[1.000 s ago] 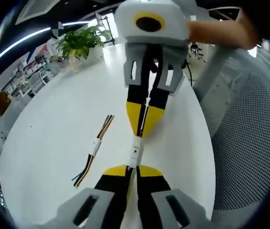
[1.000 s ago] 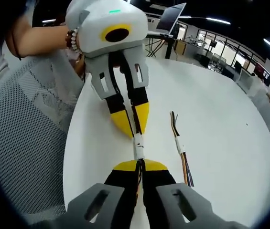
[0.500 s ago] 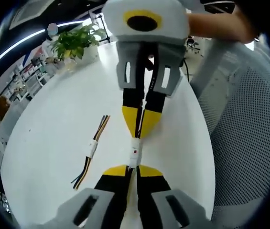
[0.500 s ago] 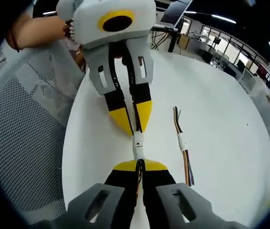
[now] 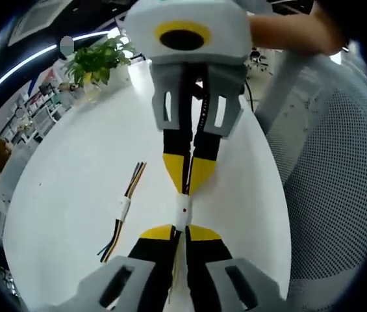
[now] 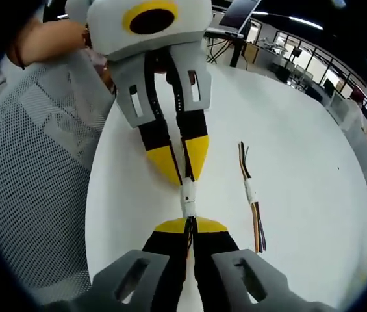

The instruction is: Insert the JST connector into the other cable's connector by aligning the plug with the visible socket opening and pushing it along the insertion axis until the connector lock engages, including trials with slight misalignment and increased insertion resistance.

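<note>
**Nearly mated, with a skewed push as the risk**

Seemingly the two connector halves meet nose to nose, but whether the lock has engaged cannot be read from either view. A push slightly off the insertion axis could jam the plug at the socket mouth or bend its pins; squeezing only the wires could let them slip or kink under added resistance.

The JST connector (image 5: 182,212) is a small white block with a tiny red mark, suspended just above the white bench (image 5: 73,169) between the opposing yellow tips. The left hand-held gripper (image 5: 179,230) is clenched on its cable end at 6 o'clock; the right hand-held gripper (image 5: 188,188) comes from 12 o'clock, clamped on the other cable (image 6: 187,240).

In the right gripper view, a spare joined cable pair (image 6: 251,194) lies on the bench at 3 o'clock, well apart.
</note>
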